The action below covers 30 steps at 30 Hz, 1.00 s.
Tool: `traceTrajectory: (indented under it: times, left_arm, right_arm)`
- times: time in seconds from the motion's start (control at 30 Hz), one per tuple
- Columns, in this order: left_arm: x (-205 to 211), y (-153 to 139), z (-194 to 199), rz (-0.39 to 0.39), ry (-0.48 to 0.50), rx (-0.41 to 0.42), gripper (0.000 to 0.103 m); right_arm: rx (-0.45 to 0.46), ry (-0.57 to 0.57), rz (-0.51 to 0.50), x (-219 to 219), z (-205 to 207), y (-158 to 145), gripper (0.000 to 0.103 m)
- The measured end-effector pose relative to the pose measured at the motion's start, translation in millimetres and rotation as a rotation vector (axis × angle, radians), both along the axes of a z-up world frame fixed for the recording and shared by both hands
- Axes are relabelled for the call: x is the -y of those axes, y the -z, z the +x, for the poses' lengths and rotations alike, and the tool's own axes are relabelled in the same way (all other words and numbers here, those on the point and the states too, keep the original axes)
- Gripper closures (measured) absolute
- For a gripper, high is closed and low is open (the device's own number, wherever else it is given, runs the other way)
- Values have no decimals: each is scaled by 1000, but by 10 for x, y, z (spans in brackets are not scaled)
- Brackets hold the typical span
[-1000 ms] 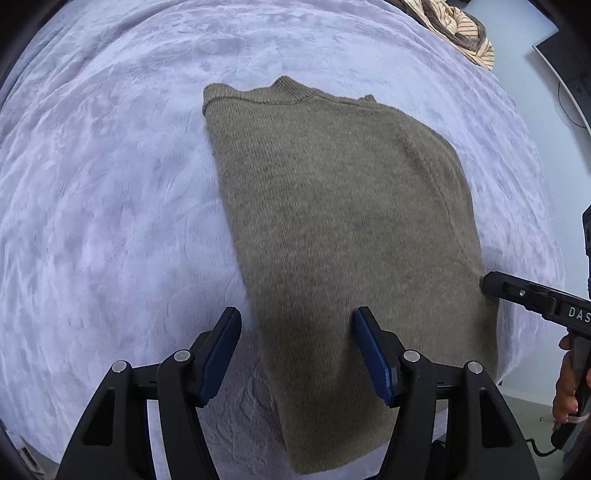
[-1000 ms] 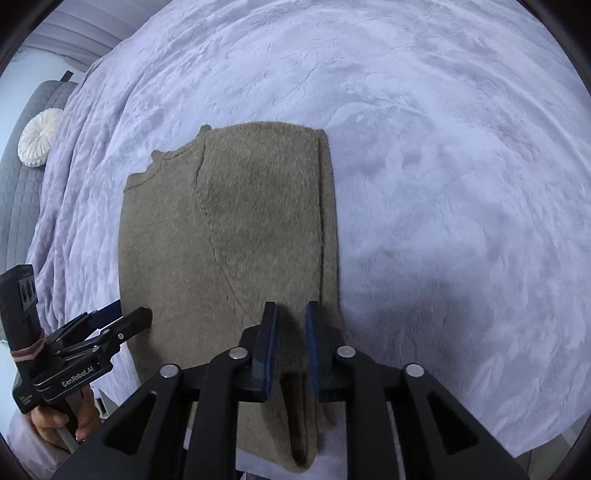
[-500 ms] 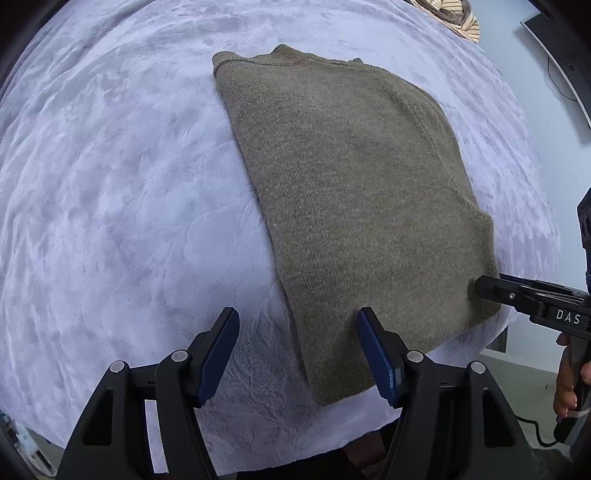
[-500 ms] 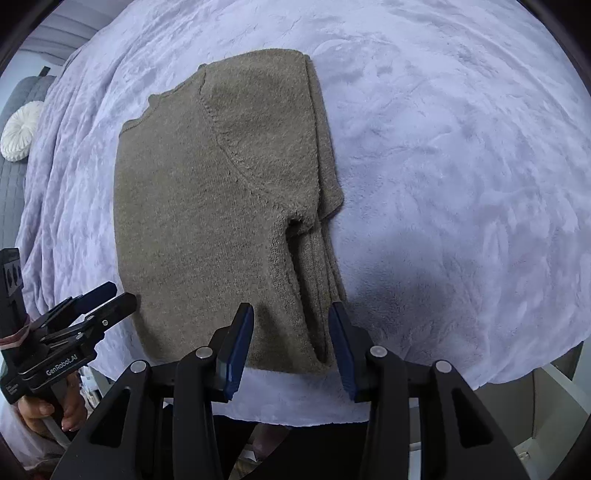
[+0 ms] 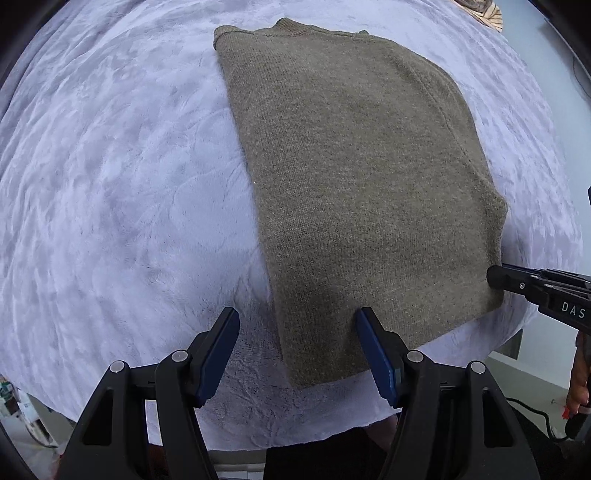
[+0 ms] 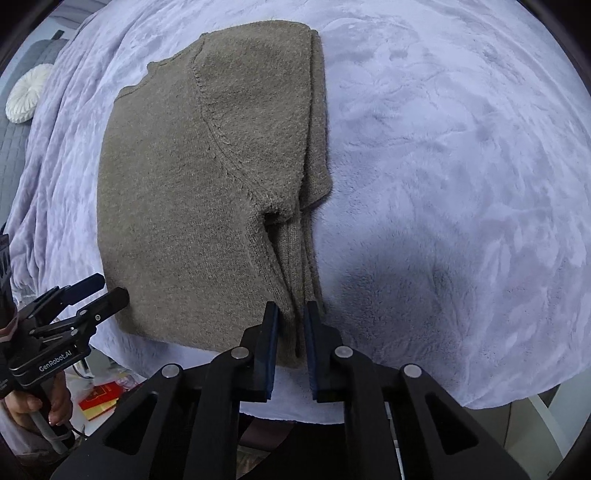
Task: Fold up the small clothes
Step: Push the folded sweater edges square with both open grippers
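An olive-brown knitted sweater point(image 5: 354, 177) lies flat on the lavender blanket, sleeves folded in, collar at the far end; it also shows in the right wrist view point(image 6: 207, 192). My left gripper point(image 5: 297, 325) is open, its jaws straddling the sweater's near left hem corner. My right gripper point(image 6: 290, 314) is closed on the sweater's near right hem corner, where the folded layers stack. The right gripper's tip shows at the right of the left wrist view point(image 5: 496, 275); the left gripper shows at the left of the right wrist view point(image 6: 107, 291).
The fluffy lavender blanket point(image 5: 110, 192) covers the bed; its near edge runs just below the sweater's hem. A striped garment point(image 5: 484, 13) lies at the far right. A white round cushion point(image 6: 27, 92) sits on a grey couch at far left. Red items point(image 6: 99, 398) lie on the floor.
My right gripper opened and drew back half a second ago, then came forward and closed on the right hem corner. My left gripper stayed open and shifted nearer the left hem corner.
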<state>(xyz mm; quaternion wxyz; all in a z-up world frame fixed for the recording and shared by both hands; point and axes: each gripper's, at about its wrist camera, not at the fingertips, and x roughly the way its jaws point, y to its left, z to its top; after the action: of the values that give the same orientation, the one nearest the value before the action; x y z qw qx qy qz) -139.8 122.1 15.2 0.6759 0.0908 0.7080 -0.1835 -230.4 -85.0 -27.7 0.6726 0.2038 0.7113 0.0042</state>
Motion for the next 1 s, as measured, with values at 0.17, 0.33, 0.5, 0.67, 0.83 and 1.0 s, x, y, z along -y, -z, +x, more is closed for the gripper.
traceTrajectory:
  times: [0.17,0.33,0.5,0.67,0.83,1.0]
  left_arm:
    - [50,-14,-67,13,-7,-4,36]
    - [114,38,-89,28,-9,-11,36]
    - [138,149,-106,37,-35,-38,36]
    - [85,224,-186,40,-48,-46,36]
    - [51,229,-212,47,-60,-42,30]
    - [55,225,-173,53,-54,-43,30]
  right_arm:
    - [-1,-26,3,-26,2,6,88]
    - [-7,-11,10,-46,9,83,88]
    - [-15,-22,5,-73,15,138,88]
    - [-18,-43,-1,-135,30,232,85]
    - [-21,-24,21,-85,16,236,80]
    - [-19,-33,30,-74,14,189,80]
